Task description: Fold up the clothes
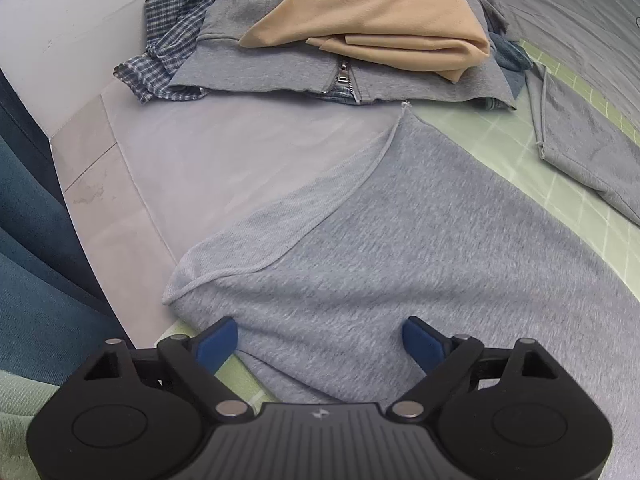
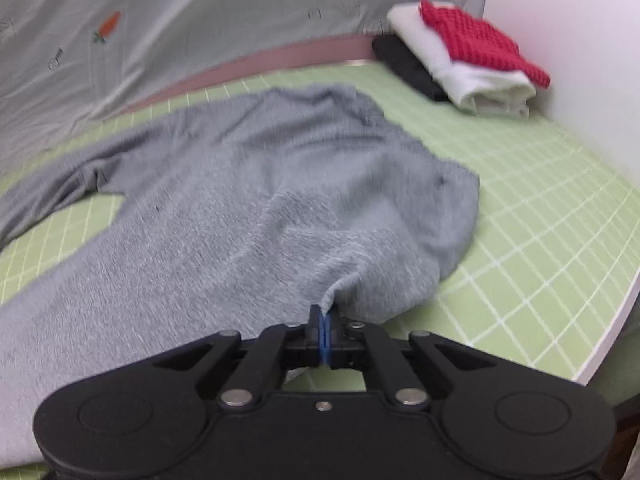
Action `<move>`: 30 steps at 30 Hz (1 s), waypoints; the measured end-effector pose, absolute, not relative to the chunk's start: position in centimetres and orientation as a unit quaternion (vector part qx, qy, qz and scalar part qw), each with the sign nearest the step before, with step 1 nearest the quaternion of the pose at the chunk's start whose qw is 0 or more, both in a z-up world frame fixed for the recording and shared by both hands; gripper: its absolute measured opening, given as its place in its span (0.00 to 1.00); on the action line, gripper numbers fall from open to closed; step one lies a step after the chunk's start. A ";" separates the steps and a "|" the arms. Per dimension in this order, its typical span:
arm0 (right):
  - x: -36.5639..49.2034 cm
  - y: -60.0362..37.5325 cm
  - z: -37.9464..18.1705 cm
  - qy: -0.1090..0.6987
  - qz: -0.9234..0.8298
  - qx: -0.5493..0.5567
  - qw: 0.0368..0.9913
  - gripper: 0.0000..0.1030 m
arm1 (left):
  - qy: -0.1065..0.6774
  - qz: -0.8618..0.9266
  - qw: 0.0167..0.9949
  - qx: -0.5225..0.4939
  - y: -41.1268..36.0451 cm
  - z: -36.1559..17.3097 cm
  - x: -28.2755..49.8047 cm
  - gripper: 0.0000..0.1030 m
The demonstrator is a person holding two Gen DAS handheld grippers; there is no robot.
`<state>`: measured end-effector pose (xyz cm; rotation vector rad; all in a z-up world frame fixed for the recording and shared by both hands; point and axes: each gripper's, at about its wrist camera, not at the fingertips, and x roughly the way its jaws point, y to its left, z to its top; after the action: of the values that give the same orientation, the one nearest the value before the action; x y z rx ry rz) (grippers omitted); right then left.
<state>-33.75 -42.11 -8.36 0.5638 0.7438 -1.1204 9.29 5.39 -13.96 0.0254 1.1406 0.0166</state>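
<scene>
A grey sweatshirt (image 1: 400, 240) lies spread on the green grid mat (image 1: 500, 140), one corner turned over to show its lighter inside. My left gripper (image 1: 320, 340) hovers just above its near edge, open wide, blue pads (image 1: 218, 340) apart with cloth below them but not pinched. In the right wrist view the same grey sweatshirt (image 2: 248, 184) lies rumpled, and my right gripper (image 2: 325, 320) is shut on a bunched fold of its near hem, the cloth lifting into a small peak at the pads.
A pile of unfolded clothes sits at the back: tan garment (image 1: 372, 12), grey zip hoodie (image 1: 280, 68), plaid shirt (image 1: 172, 40). A folded stack with a red knit (image 2: 480, 40) on white cloth (image 2: 472, 80) stands at the mat's far right corner. The table edge (image 2: 608, 320) runs close on the right.
</scene>
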 end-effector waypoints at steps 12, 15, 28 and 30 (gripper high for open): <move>-33.9 -41.3 -9.8 0.375 -0.479 0.240 0.756 0.40 | 0.536 0.042 0.842 0.049 4.3 -13.1 8.8 0.90; -35.8 -42.9 -9.7 0.341 -0.490 0.292 0.747 0.46 | 0.524 0.034 0.850 0.032 2.8 -11.6 7.9 0.90; -44.8 -55.4 -12.0 0.219 -0.548 0.418 0.691 0.67 | 0.552 -0.102 0.825 0.072 -14.7 -12.7 1.1 0.91; -45.0 -57.6 -12.4 0.216 -0.546 0.424 0.689 0.67 | 0.558 -0.110 0.819 0.084 -16.6 -13.1 0.2 0.91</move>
<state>-44.98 -57.61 -12.37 0.9490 0.4837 -1.2206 0.15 -16.57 -13.09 0.1788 1.1878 -0.2338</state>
